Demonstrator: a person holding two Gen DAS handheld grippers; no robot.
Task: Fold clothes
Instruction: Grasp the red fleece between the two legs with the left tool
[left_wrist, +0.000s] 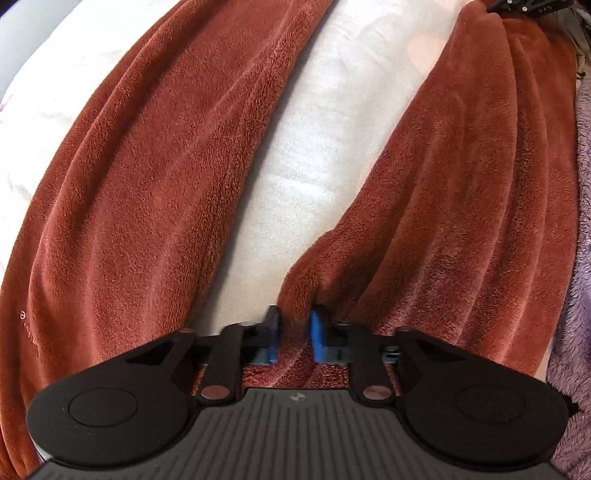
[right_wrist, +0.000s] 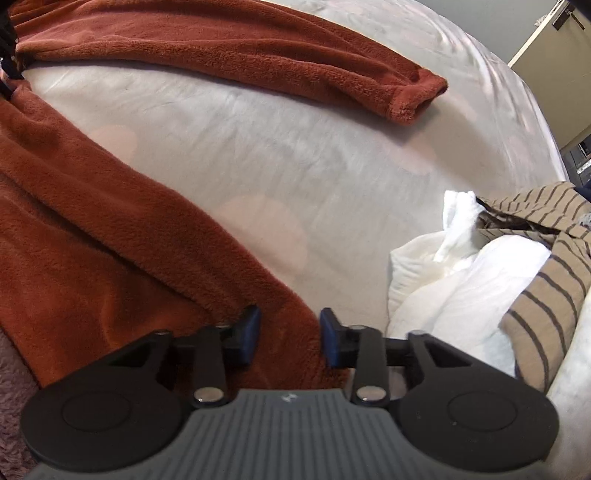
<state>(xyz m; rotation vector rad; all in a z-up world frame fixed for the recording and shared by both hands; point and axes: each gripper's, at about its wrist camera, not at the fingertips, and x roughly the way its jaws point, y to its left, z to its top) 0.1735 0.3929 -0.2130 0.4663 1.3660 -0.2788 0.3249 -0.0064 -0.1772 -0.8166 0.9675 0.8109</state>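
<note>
Left gripper (left_wrist: 294, 330): blue pads nearly together, pinching fold of rust fleece garment (left_wrist: 147, 192). Fleece spreads ahead of it in two long bands, white sheet (left_wrist: 314, 147) bare between them. Purple fleece (left_wrist: 580, 258) just right of it.

Right gripper (right_wrist: 289, 338): jaws parted, nothing between pads; fleece edge lies under and left of it. Cuffed end (right_wrist: 410, 96) far ahead, flat on sheet. White cloth (right_wrist: 454, 280) and striped cloth (right_wrist: 546, 295) bunched just right of it.
</note>
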